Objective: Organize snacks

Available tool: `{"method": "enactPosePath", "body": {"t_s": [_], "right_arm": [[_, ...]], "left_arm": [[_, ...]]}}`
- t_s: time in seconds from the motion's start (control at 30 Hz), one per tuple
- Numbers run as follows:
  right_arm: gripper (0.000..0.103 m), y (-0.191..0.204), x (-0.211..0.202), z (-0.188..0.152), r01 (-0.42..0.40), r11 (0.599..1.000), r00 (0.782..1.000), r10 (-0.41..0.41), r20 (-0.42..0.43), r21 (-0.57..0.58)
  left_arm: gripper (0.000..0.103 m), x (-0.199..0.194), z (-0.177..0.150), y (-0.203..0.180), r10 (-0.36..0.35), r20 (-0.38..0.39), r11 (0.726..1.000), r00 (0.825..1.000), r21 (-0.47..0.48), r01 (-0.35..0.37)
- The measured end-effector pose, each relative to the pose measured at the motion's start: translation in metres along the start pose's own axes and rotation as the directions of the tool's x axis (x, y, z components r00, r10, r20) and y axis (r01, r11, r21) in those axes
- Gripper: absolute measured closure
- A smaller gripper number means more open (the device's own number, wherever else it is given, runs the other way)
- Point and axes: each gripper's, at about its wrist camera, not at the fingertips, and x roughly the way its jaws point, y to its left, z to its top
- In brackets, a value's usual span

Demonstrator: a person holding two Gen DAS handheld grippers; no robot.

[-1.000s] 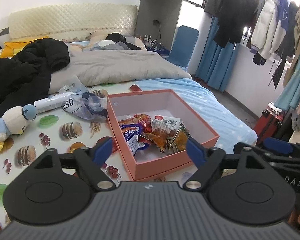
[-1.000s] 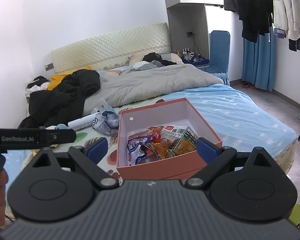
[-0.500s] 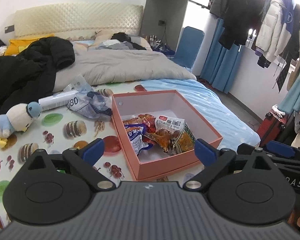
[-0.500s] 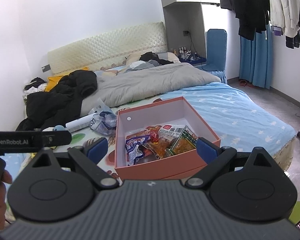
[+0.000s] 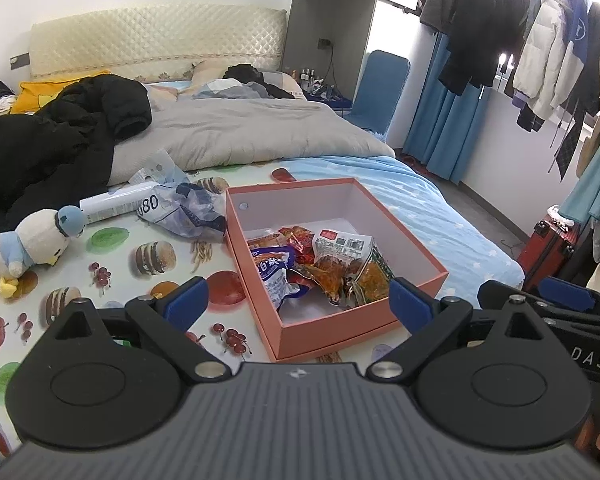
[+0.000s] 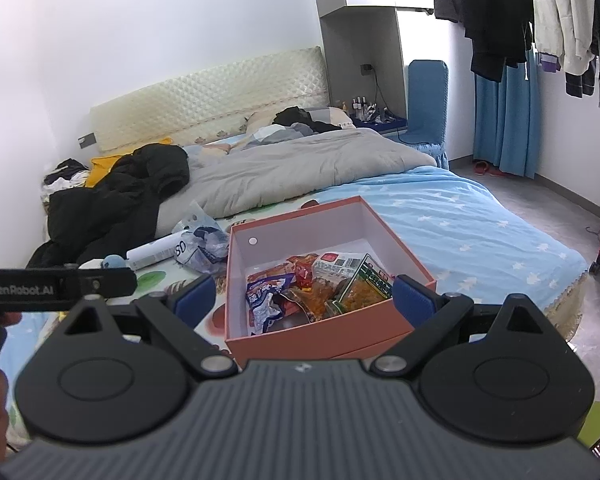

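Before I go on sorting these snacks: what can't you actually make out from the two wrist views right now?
- Floor of the open pink cardboard box, left wrist view: near corner hidden by its front wall.
- Snack packets in the box, right wrist view: overlapping, so no sure count; print too small.
- Crumpled blue-and-clear plastic bag beside the box: contents unreadable.
- Bed edge nearest us: covered by the left gripper and right gripper bodies.

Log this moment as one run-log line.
stage: snacks boxed | pink box: on bed, lidless | snack packets: inside box | left gripper: open, empty | right gripper: open, empty
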Motion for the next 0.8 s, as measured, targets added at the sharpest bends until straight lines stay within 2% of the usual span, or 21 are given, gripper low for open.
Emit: {"method": "enactPosePath", "body": {"t_s": [0.8], "right_arm": [[0.006,0.0019,0.0002,0.0004,-0.001,1.000,1.000,0.001,0.007,0.012]], "left_arm": [[0.005,-0.0102,0.0005,-0.0019,-0.010,0.019,1.000,1.000,0.001,0.010]]}}
